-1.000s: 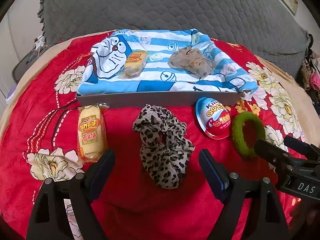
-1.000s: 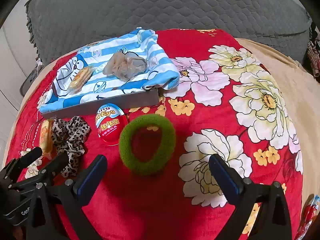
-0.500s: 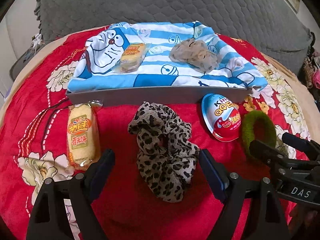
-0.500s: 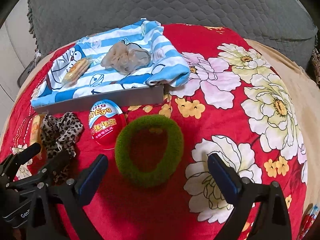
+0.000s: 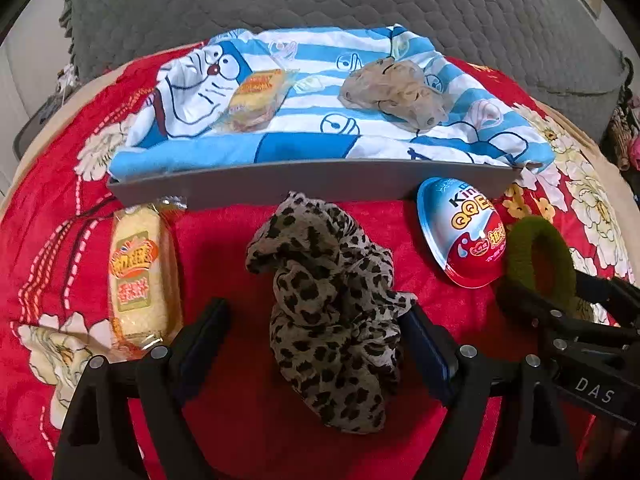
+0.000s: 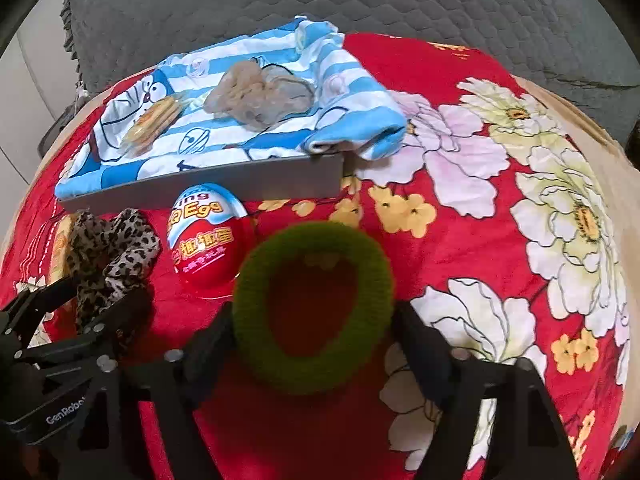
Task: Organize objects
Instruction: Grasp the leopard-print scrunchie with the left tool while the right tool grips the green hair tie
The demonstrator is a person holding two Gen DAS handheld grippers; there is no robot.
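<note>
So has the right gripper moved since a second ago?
Yes. The right gripper has come forward and down: the green scrunchie, earlier ahead of its fingertips, now lies between the closing jaws, while the grey tray looms larger.

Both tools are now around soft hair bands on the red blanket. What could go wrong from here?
1. The right tool is closing around the green hair band; the soft ring may fold or slip out sideways.
2. The toy egg lies just beside that band and could be knocked.
3. The left tool stands open around the leopard scrunchie; closing may catch only a loose fold, or the red blanket under it.
</note>
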